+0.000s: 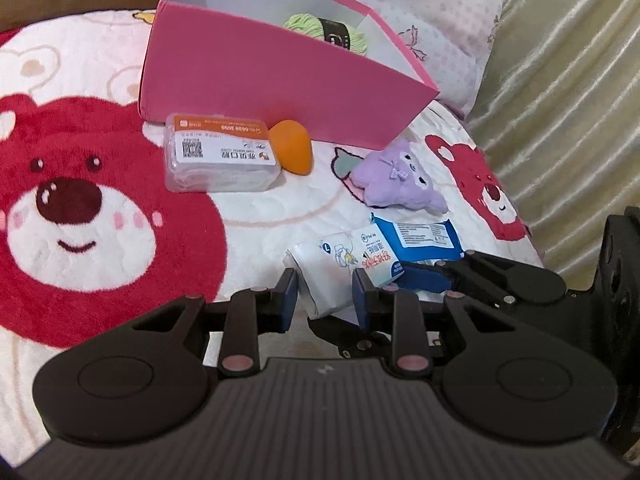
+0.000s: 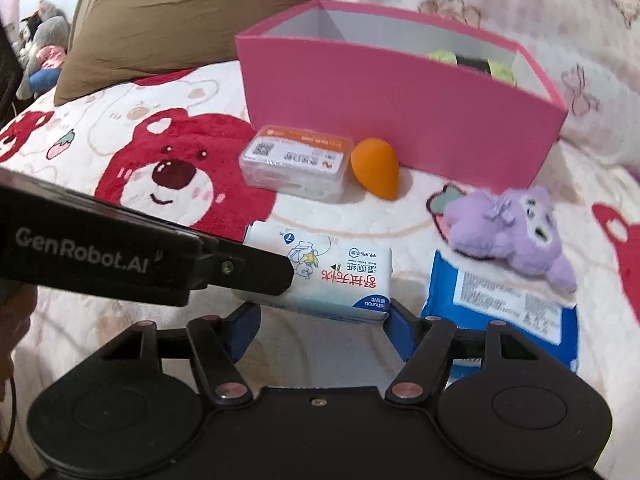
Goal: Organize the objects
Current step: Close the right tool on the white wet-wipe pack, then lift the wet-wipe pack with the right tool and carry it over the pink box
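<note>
Only the yarn (image 1: 325,29) lies in the pink box (image 1: 256,80); five items remain on the bed. Left tool (image 1: 325,294) and right tool (image 2: 320,330) both open around the white wipes pack (image 2: 332,276), not clamped.

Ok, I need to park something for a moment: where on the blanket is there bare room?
The big red bear print left of the clear case is bare. So is the strip between the case and the white wipes pack. It is crowded on the right, around the purple plush, blue packet and pink box.
</note>
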The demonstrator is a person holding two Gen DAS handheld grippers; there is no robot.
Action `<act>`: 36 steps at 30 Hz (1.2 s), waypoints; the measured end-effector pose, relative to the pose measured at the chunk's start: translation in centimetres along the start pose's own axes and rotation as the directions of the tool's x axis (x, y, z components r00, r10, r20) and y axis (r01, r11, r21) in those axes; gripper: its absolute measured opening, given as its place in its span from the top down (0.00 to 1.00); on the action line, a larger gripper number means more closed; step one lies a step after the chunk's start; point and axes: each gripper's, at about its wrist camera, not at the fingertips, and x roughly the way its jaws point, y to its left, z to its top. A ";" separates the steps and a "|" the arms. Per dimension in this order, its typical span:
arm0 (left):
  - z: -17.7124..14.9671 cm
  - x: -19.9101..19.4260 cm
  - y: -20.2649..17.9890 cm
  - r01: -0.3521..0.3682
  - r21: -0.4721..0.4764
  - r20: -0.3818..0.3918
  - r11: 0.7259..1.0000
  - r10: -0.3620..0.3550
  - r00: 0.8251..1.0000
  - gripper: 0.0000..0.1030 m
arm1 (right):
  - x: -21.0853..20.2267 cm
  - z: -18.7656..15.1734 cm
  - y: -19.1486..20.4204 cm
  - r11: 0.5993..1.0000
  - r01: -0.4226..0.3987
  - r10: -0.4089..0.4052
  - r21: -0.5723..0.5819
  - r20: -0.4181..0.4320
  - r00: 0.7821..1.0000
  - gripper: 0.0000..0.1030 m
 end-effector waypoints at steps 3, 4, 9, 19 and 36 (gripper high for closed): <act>0.7 -1.2 -0.6 0.004 -0.001 0.012 1.000 -0.004 1.000 0.74 | -0.8 0.3 0.4 1.000 0.011 -0.011 -0.022 0.027 1.000 0.29; 0.9 -1.5 -0.9 0.004 0.004 0.014 1.000 -0.004 1.000 0.74 | -1.3 0.4 0.4 0.999 0.014 -0.013 -0.029 0.041 0.999 0.29; 1.5 -2.8 -1.9 0.017 -0.013 0.026 1.000 -0.017 1.000 0.74 | -3.0 1.2 0.7 0.997 0.042 -0.037 -0.072 0.070 0.997 0.28; 2.1 -3.7 -2.9 0.007 0.028 0.076 1.000 -0.009 0.997 0.74 | -4.9 2.6 1.3 0.989 0.056 -0.044 -0.140 0.090 0.995 0.20; 4.4 -4.7 -5.1 -0.032 0.071 0.074 0.997 0.027 0.997 0.74 | -6.7 4.3 0.2 0.991 0.052 -0.034 -0.127 0.136 0.990 0.20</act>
